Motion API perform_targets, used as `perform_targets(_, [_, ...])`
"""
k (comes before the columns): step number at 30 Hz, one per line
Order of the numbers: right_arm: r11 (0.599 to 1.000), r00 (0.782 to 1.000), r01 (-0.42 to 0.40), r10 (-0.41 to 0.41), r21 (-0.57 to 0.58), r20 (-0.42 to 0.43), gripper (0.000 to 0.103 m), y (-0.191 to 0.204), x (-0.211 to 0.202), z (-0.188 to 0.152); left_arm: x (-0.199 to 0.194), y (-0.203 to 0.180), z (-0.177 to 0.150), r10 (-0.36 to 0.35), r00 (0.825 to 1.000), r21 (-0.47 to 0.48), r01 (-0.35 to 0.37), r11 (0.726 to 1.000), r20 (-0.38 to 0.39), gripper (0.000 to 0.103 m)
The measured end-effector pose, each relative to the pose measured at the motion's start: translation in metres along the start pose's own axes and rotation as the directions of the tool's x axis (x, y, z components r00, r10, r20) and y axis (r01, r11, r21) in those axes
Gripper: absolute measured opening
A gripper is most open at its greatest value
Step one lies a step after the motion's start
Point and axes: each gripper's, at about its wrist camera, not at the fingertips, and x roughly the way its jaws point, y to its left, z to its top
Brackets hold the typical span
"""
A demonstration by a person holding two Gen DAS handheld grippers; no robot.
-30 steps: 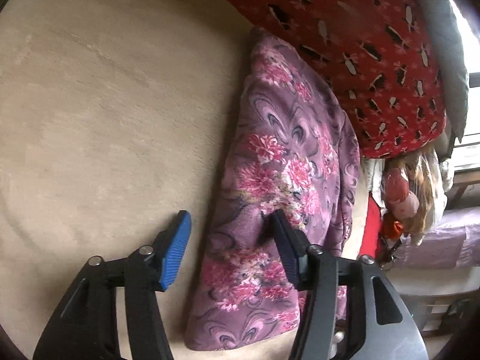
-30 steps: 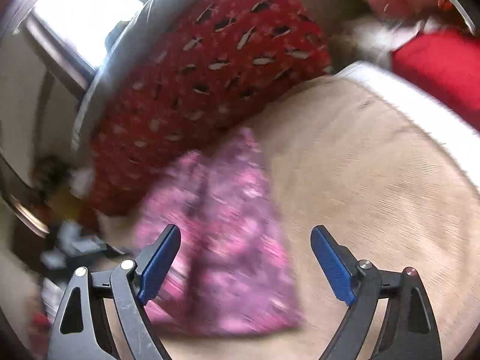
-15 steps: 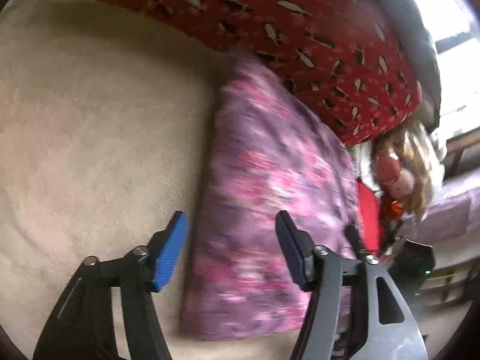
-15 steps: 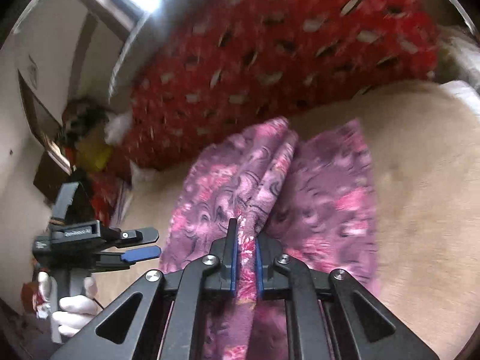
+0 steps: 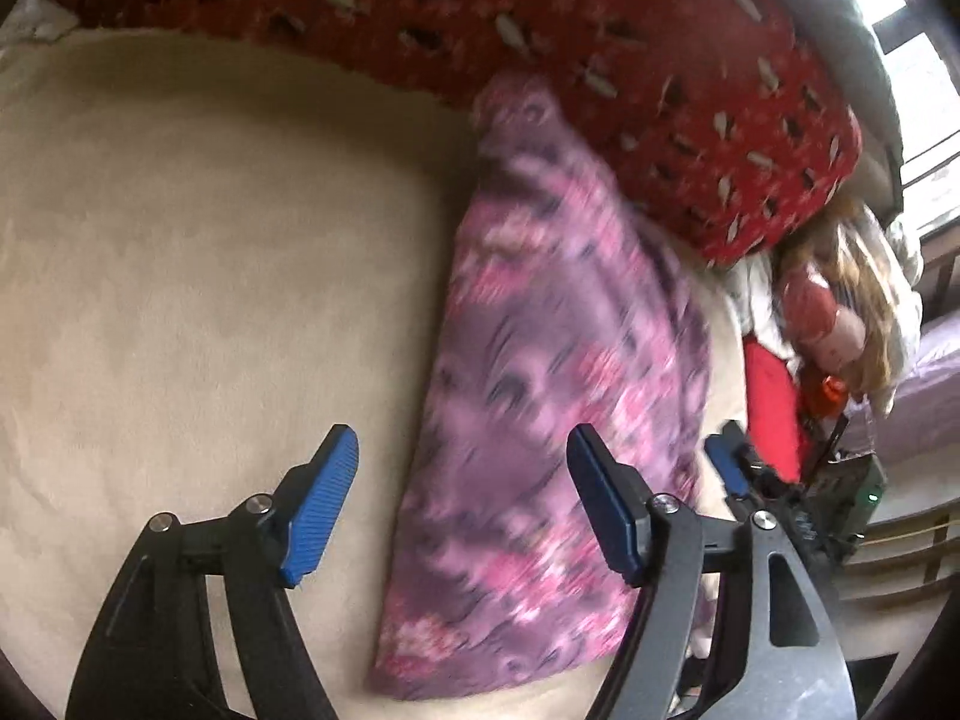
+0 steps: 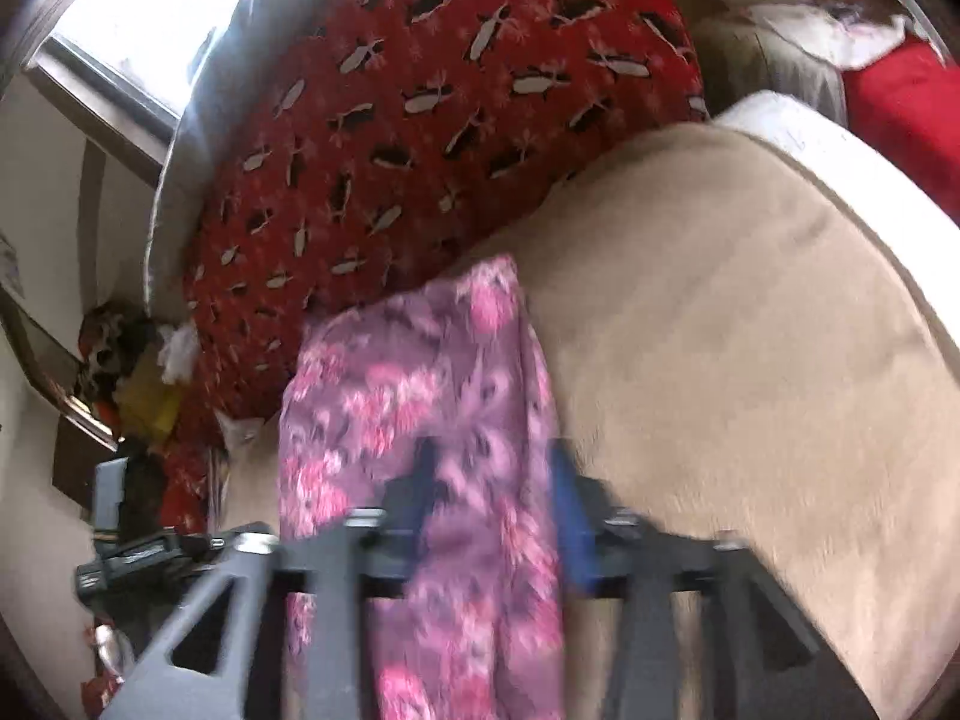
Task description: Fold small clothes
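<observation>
A purple garment with pink flowers (image 5: 540, 396) lies folded lengthwise on the beige bed cover (image 5: 210, 270), its far end against a red patterned pillow (image 5: 630, 60). My left gripper (image 5: 462, 504) is open and empty, hovering over the garment's left edge. The right gripper shows at the garment's right edge in the left wrist view (image 5: 729, 468). In the right wrist view the garment (image 6: 432, 396) runs between the blurred fingers of my right gripper (image 6: 492, 516), which stand apart with the cloth between them.
The red pillow (image 6: 420, 120) and a grey one (image 6: 198, 78) lie at the back. A doll (image 5: 834, 312) and red cloth (image 5: 771, 402) are beside the bed. The bed's white edge (image 6: 840, 150) is on the right.
My right gripper was shut on a lifted fold of the garment half a second ago; now its fingers have parted and the garment lies flatter. My left gripper stayed open and shifted slightly.
</observation>
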Motion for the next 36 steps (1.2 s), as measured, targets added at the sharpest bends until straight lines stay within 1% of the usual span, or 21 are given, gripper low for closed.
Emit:
perform_targets(4, [0.999,0.998,0.009,-0.011,-0.035,-0.061,0.049,0.016,0.031,0.026,0.015,-0.023,0.022,0.041,0.999,0.035,-0.042,0.999,0.003,0.072])
perform_targets(5, [0.998,0.999,-0.013,0.01,-0.056,-0.047,0.03,0.018,0.03,0.028,0.021,-0.028,0.026,0.075,0.997,0.046,-0.075,0.996,0.01,0.072])
perform_targets(6, [0.996,0.999,-0.036,0.035,-0.086,-0.02,0.003,0.026,0.031,0.033,0.025,-0.027,0.027,0.117,0.993,0.057,-0.118,0.991,0.021,0.072])
perform_targets(7, [0.995,0.999,-0.036,0.036,-0.091,0.004,0.003,0.028,0.033,0.037,0.037,-0.028,0.032,0.19,0.981,0.06,-0.191,0.98,0.032,0.074])
perform_targets(9, [0.997,1.0,0.027,-0.028,-0.072,-0.003,0.003,0.022,0.045,0.039,0.06,-0.017,0.037,0.24,0.971,0.044,-0.24,0.97,-0.009,0.075])
perform_targets(10, [0.991,0.989,0.121,-0.125,-0.059,-0.079,0.003,0.011,0.067,0.039,0.07,-0.006,0.04,0.21,0.976,0.001,-0.21,0.978,-0.051,0.078])
perform_targets(11, [0.99,0.98,0.136,-0.14,-0.038,-0.14,0.004,0.001,0.077,0.038,0.067,-0.001,0.041,0.178,0.983,-0.033,-0.18,0.983,-0.049,0.078])
perform_targets(13, [0.996,0.992,0.088,-0.088,0.002,-0.09,0.004,-0.004,0.06,0.044,0.051,0.0,0.041,0.111,0.993,-0.041,-0.112,0.993,-0.031,0.075])
perform_targets(14, [0.996,0.994,0.094,-0.094,-0.009,-0.062,0.013,-0.001,0.051,0.047,0.041,0.0,0.04,0.069,0.998,-0.041,-0.069,0.997,-0.009,0.075])
perform_targets(15, [0.995,0.995,0.09,-0.091,-0.03,-0.028,0.013,0.004,0.043,0.049,0.031,-0.002,0.04,0.026,0.999,-0.043,-0.025,0.999,0.019,0.075])
perform_targets(17, [0.997,1.0,0.014,-0.013,-0.082,0.021,0.014,0.019,0.029,0.056,0.02,-0.009,0.044,-0.006,0.998,-0.038,0.008,0.999,0.057,0.075])
perform_targets(19, [0.991,1.0,0.0,0.003,-0.134,0.021,0.018,0.033,0.031,0.059,0.022,-0.019,0.05,0.044,0.996,-0.008,-0.044,0.999,0.081,0.075])
perform_targets(21, [0.983,1.0,0.027,-0.03,-0.183,-0.01,0.022,0.04,0.047,0.056,0.045,-0.026,0.058,0.127,0.991,0.019,-0.128,0.992,0.046,0.075])
perform_targets(22, [0.979,0.996,0.058,-0.068,-0.194,-0.048,0.022,0.037,0.06,0.054,0.065,-0.024,0.062,0.202,0.979,0.027,-0.202,0.979,0.0,0.077])
perform_targets(23, [0.971,0.981,0.125,-0.151,-0.205,-0.118,0.02,0.03,0.081,0.049,0.078,-0.018,0.061,0.229,0.973,0.038,-0.227,0.973,-0.044,0.077])
perform_targets(24, [0.968,0.971,0.143,-0.177,-0.205,-0.158,0.018,0.023,0.091,0.046,0.087,-0.014,0.061,0.223,0.972,0.041,-0.221,0.974,-0.066,0.079])
perform_targets(26, [0.979,0.982,0.111,-0.135,-0.172,-0.133,0.017,0.019,0.08,0.052,0.075,-0.008,0.059,0.185,0.982,0.019,-0.185,0.983,-0.045,0.079])
perform_targets(29, [0.976,0.99,0.075,-0.097,-0.205,-0.099,0.024,0.022,0.045,0.05,0.049,0.0,0.038,0.084,0.994,0.025,-0.082,0.996,-0.071,0.078])
perform_targets(33, [0.959,0.994,-0.067,0.039,-0.277,-0.104,0.027,0.029,0.004,0.02,0.026,0.013,-0.012,0.095,0.995,0.059,-0.093,0.994,-0.026,0.079])
perform_targets(34, [0.95,0.991,-0.061,0.02,-0.306,-0.135,0.03,0.025,0.005,0.003,0.031,0.017,-0.023,0.099,0.994,0.053,-0.097,0.994,-0.037,0.08])
perform_targets(36, [0.927,0.971,0.031,-0.116,-0.373,-0.208,0.035,0.021,0.023,-0.02,0.034,0.02,-0.032,0.088,0.996,0.048,-0.086,0.995,-0.026,0.081])
